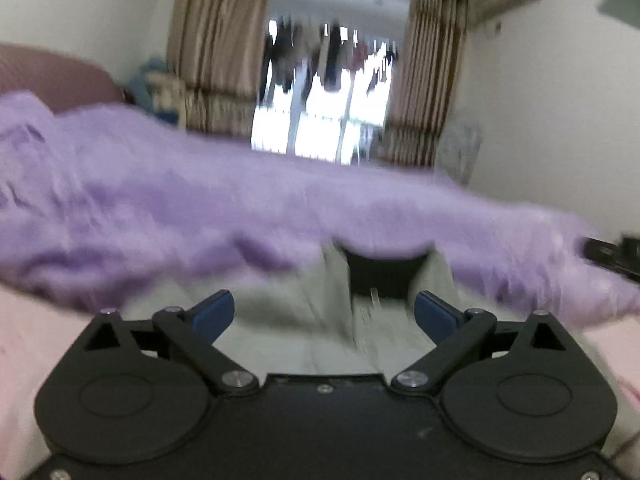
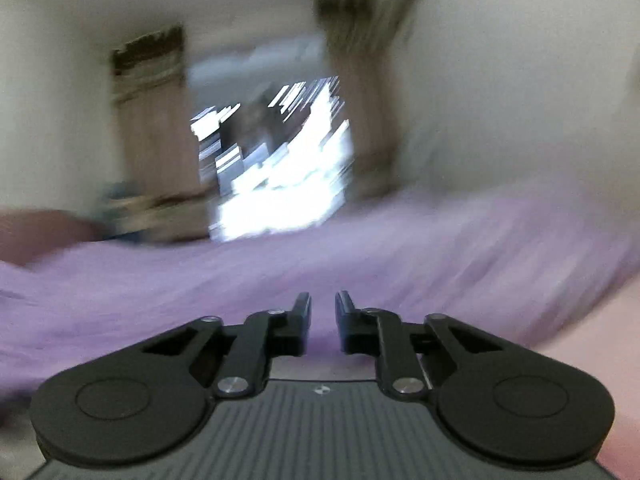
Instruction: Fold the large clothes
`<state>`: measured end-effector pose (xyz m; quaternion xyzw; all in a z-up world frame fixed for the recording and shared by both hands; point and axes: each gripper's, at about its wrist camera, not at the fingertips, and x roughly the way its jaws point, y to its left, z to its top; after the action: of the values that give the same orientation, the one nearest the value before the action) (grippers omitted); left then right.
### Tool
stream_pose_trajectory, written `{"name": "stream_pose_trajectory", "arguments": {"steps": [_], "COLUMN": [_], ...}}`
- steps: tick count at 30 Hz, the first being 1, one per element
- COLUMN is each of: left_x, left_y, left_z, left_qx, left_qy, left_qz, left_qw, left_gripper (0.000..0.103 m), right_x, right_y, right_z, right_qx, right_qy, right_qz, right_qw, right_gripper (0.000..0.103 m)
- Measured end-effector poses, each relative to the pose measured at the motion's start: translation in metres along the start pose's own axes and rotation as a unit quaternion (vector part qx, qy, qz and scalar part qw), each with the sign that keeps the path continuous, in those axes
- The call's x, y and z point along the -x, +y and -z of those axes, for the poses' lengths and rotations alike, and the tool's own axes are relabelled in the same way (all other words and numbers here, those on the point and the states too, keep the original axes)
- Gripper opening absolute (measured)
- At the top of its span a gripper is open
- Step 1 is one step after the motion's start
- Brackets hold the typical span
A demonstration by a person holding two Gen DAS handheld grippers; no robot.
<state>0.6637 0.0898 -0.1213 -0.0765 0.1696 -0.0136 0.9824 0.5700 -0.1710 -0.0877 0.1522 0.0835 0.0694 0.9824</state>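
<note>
A large fluffy purple garment (image 1: 200, 208) lies spread across the bed, from left to right in the left wrist view. A pale grey-green garment (image 1: 280, 320) lies in front of it, under my left gripper (image 1: 324, 314), which is open wide and empty above that cloth. The purple garment (image 2: 280, 280) also fills the middle of the blurred right wrist view. My right gripper (image 2: 323, 320) hangs just above it with its jaws nearly together, a narrow gap between them and nothing visibly held.
A pink sheet (image 1: 36, 340) covers the bed near me. A bright window (image 1: 324, 120) with brown curtains (image 1: 216, 52) stands at the far wall. A dark reddish headboard or cushion (image 1: 48, 76) is at the far left. A black object (image 1: 612, 256) shows at the right edge.
</note>
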Motion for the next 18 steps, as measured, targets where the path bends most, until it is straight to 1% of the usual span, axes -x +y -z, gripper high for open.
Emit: {"name": "stream_pose_trajectory", "arguments": {"steps": [1, 2, 3, 4, 5, 7, 9, 12, 13, 15, 18], "left_x": [-0.005, -0.006, -0.008, -0.008, -0.011, -0.027, -0.04, -0.05, -0.054, -0.055, -0.04], "left_y": [-0.003, -0.007, -0.007, -0.004, -0.002, 0.004, 0.007, 0.005, 0.002, 0.002, 0.008], "left_z": [0.008, 0.02, 0.031, 0.041, 0.049, 0.059, 0.065, 0.071, 0.071, 0.07, 0.064], "left_qx": [-0.007, -0.018, -0.028, -0.039, -0.051, -0.062, -0.052, -0.068, -0.078, -0.081, -0.057], "left_qy": [0.017, 0.028, 0.032, 0.024, 0.024, 0.047, 0.076, 0.088, 0.093, 0.093, 0.078], "left_qz": [-0.001, -0.004, -0.012, -0.02, -0.032, -0.051, -0.057, -0.085, -0.095, -0.098, -0.087], "left_qw": [0.9998, 0.9994, 0.999, 0.9987, 0.9979, 0.9956, 0.9941, 0.9902, 0.9881, 0.9875, 0.9915], "left_gripper": [0.098, 0.098, 0.099, 0.102, 0.103, 0.103, 0.103, 0.103, 0.103, 0.103, 0.103], "right_x": [-0.005, -0.011, -0.016, -0.018, -0.019, -0.025, -0.039, -0.054, -0.051, -0.047, -0.047], "right_y": [0.004, 0.014, 0.022, 0.031, 0.034, 0.037, 0.039, 0.027, 0.03, 0.034, 0.038], "right_z": [0.011, 0.024, 0.036, 0.051, 0.064, 0.082, 0.091, 0.093, 0.095, 0.098, 0.102], "right_qx": [-0.023, -0.017, 0.015, 0.052, 0.068, 0.087, 0.113, 0.079, 0.071, 0.076, 0.097], "right_qy": [0.037, 0.072, 0.089, 0.091, 0.09, 0.095, 0.113, 0.159, 0.167, 0.169, 0.16], "right_qz": [-0.039, -0.057, -0.053, -0.037, -0.027, -0.012, -0.008, -0.014, -0.014, -0.007, 0.006], "right_qw": [0.998, 0.996, 0.995, 0.994, 0.993, 0.992, 0.987, 0.984, 0.983, 0.983, 0.982], "right_gripper": [0.014, 0.014, 0.013, 0.013, 0.013, 0.013, 0.013, 0.013, 0.013, 0.013, 0.015]}}
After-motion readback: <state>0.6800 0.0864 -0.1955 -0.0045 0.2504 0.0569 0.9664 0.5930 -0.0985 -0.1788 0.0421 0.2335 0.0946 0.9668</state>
